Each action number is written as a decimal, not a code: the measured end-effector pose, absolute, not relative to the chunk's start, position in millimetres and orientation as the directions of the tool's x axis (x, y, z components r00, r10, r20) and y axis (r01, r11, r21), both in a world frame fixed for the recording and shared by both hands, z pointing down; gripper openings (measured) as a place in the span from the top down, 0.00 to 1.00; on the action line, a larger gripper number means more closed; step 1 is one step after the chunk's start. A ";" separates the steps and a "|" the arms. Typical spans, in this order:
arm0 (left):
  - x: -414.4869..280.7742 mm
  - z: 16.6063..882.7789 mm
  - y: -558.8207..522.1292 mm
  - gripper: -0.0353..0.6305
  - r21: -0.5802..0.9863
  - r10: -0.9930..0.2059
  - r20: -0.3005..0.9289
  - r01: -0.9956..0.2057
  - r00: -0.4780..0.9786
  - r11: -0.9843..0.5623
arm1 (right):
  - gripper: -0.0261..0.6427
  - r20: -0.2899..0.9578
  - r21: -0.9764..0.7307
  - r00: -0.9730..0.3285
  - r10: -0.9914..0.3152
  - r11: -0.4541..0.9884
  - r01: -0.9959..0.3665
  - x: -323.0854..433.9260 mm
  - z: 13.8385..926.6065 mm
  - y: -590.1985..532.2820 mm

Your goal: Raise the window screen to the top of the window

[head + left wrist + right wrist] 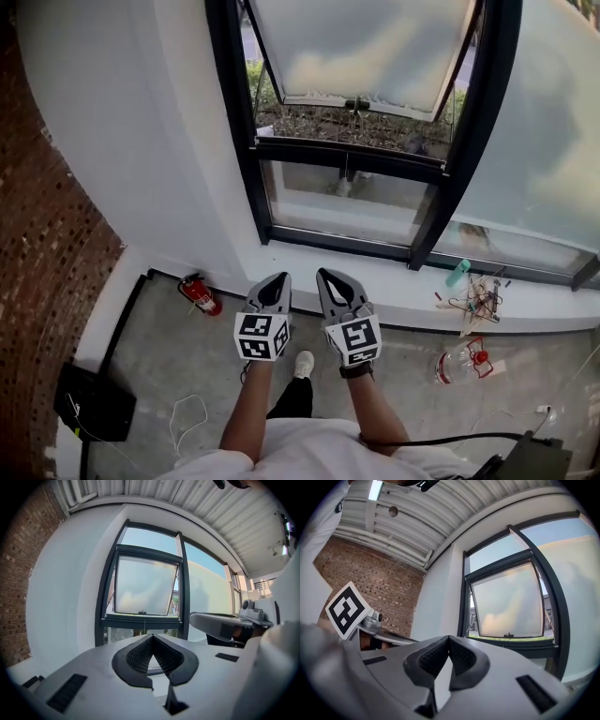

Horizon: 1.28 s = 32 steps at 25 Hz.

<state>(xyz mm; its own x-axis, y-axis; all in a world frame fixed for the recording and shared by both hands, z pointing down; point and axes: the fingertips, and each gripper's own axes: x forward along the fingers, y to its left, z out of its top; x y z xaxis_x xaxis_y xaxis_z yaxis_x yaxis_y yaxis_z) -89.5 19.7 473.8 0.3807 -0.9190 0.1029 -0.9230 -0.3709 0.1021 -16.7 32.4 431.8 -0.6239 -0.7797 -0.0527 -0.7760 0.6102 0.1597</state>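
Two hand-held grippers: grey, each carrying a black-and-white marker cube, side by side low in the head view, tips toward the window wall.
Left hand-held gripper [277, 281] [151, 636]: jaws closed, black ribbed pads meeting at the tips, nothing between them.
Right hand-held gripper [330, 277] [448, 638]: jaws closed tip to tip as well, empty.
Window screen [375, 127]: in the upper opening of the dark metal-framed window [239, 141]; mesh too fine to tell from open air, so its height in the opening not readable.
Pale frosted sash [366, 47]: hinged at the top, swung outward, small handle on its lower rail.
Thin cord [347, 171]: hanging from the dark crossbar, in front of the lower fixed pane.
Screen relative to the grippers: ahead of and above both, well apart, no contact; straight over the closed tips in the left gripper view, off to the right of the tips in the right gripper view.
White sill [403, 281]: ledge under the window, just beyond both pairs of tips in the head view; small tangle of tools [480, 298] toward its right end.
Grey concrete floor [159, 356]: red fire extinguisher [200, 295] by the wall, left of the left gripper; clear plastic bottle with red cap [461, 361] off to the right; black box [94, 403] at lower left.
Red-brown brick wall [42, 234]: far left.
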 end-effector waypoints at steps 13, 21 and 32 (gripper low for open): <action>-73.6 449.1 -195.5 0.95 0.063 -0.865 0.002 -0.863 0.503 -0.502 | 0.96 -0.020 0.180 -0.458 -0.889 0.447 -0.876 6.1 425.5 -167.9; -56.2 450.9 -283.1 0.95 0.061 -0.816 -0.025 -0.814 0.578 -0.578 | 0.96 -0.002 0.082 -0.390 -0.921 0.389 -0.918 19.8 432.1 -244.9; -16.4 466.1 -361.7 0.95 0.036 -0.796 0.021 -0.796 0.605 -0.604 | 0.96 0.052 0.041 -0.403 -0.914 0.405 -0.913 49.3 458.9 -333.6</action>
